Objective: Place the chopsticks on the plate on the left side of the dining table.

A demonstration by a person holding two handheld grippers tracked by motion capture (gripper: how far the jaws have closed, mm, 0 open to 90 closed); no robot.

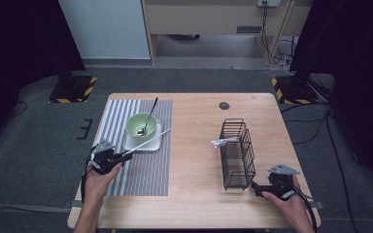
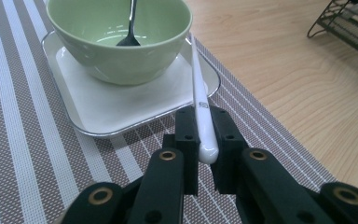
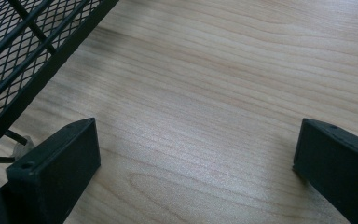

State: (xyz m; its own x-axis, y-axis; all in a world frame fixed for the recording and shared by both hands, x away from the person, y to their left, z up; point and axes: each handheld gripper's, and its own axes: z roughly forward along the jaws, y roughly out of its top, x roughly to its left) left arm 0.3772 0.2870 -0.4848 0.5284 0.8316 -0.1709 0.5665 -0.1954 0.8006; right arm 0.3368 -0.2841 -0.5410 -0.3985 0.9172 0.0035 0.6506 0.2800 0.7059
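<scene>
Pinching the thick end of a white chopstick (image 2: 200, 112), the left gripper (image 2: 204, 140) aims its long axis across the plate's (image 2: 98, 116) right edge beside the green bowl (image 2: 121, 37), while the right gripper (image 3: 196, 154) rests wide open, holding nothing, near the table's front right corner.

We see a pale green ceramic bowl (image 2: 121, 42) on a white square plate (image 2: 116, 105), a grey-and-white striped woven placemat (image 1: 148, 167), a black wire basket (image 1: 237, 155) and a light wooden counter (image 1: 194, 145).
</scene>
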